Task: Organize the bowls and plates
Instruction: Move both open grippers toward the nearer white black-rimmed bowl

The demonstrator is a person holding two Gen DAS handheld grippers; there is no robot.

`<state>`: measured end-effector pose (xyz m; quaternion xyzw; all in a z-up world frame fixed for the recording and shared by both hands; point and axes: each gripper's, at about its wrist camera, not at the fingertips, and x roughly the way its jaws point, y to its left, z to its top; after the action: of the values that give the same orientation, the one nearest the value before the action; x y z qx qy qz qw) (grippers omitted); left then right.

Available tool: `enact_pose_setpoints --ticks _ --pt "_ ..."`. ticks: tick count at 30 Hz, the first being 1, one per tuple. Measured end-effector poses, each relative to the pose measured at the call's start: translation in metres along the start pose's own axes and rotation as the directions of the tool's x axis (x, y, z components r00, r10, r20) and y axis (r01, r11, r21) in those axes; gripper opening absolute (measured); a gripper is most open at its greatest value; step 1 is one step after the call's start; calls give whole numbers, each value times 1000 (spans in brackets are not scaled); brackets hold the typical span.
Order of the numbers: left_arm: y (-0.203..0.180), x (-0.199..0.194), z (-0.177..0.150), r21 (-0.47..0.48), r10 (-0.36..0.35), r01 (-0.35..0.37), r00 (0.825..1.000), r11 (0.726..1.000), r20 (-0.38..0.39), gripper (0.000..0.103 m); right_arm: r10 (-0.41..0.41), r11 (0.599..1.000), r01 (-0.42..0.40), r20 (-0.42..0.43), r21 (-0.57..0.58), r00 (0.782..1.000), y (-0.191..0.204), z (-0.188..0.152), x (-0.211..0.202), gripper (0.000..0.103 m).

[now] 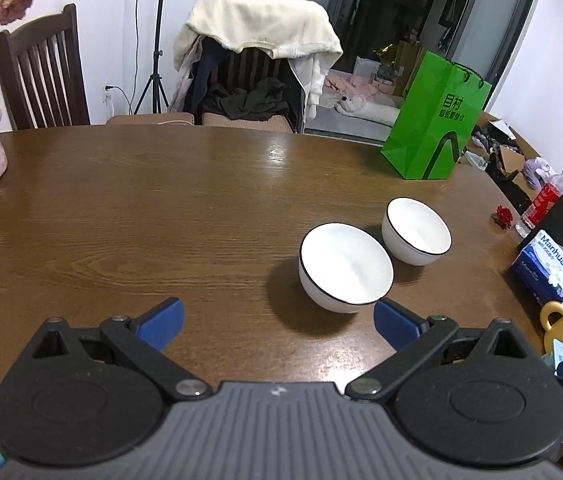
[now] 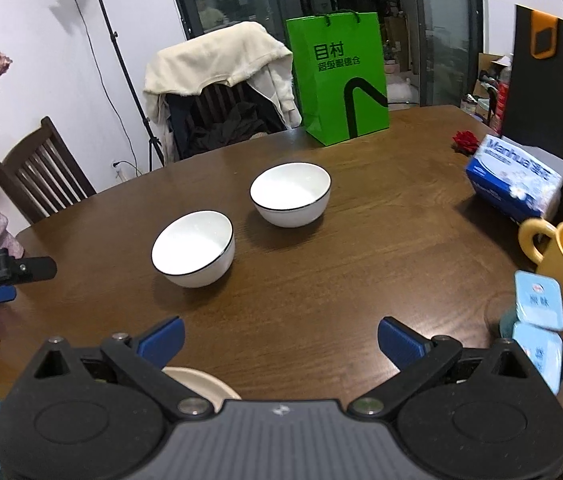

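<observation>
Jaws on both my left gripper point(image 1: 278, 322) and right gripper point(image 2: 280, 340) stand spread, holding nothing. Nearer bowl point(image 1: 345, 267) sits just ahead-right of my left jaws, round, no long axis; farther bowl point(image 1: 416, 231) lies beside it on the worktop point(image 1: 161, 208).

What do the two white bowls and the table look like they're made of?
Near bowl and far bowl: likely glazed ceramic, given the smooth glossy white with a thin dark rim line, though melamine can't be excluded. Table: wood or wood veneer, with brown grain and lamp glare suggesting varnish.
</observation>
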<state>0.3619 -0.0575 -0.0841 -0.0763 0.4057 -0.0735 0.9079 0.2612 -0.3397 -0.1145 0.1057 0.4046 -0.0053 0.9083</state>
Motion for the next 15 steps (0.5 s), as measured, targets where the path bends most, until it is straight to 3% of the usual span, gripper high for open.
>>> enact_pose_setpoints --ticks 15 --pt "-5 54 36 32 -7 8 1000 999 -15 103 -12 998 9 -44 -55 999 21 44 62 103"
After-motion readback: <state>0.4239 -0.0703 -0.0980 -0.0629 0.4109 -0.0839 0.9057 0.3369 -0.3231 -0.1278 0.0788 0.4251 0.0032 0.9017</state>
